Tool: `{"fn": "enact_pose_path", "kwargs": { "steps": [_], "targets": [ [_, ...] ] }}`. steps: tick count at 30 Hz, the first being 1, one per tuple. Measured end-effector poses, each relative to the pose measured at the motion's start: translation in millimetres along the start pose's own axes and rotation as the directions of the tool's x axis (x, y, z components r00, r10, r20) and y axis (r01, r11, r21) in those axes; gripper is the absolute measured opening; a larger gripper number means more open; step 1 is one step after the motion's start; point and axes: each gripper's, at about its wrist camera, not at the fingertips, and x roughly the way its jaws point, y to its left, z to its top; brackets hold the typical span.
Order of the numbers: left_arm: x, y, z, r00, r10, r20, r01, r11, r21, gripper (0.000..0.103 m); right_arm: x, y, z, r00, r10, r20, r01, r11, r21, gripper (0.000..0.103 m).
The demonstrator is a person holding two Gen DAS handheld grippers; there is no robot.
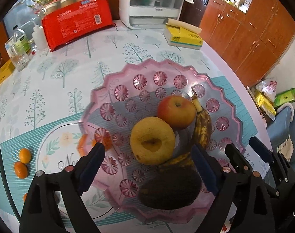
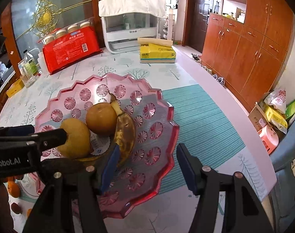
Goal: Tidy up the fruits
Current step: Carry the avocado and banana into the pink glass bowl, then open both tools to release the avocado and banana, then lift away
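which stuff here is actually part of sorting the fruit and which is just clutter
Job: pink plate, apple, yellow pear, banana, dark avocado, loose oranges, both open tongs.

Clutter: red package, white appliance, yellow tissue pack, bottles.

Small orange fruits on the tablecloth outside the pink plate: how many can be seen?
2 for certain: one left of the plate, another just below it, touching. More orange shapes are partly hidden by the plate rim and left claw.
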Motion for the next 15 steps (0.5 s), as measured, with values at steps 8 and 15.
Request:
{"fn": "enact_pose_path", "kwargs": {
  "steps": [8, 15],
  "targets": [
    [-26.4, 30.3, -5.2, 0.999, 0.024, 0.045, -0.022, 0.999, -0.047, 0.091, -12.0, 12.0, 1.8, 1.000, 0.018, -0.005, -0.019, 1.000, -0.023, 0.061],
    [-61.5, 68.3, -7.7, 0.994, 0.061, 0.086, -0.053, 0.994, -0.091, 0.093, -22.3, 22.8, 2.3, 0.998, 0.045, -0.035, -0.046, 0.999, -0.019, 0.061]
  ]
}}
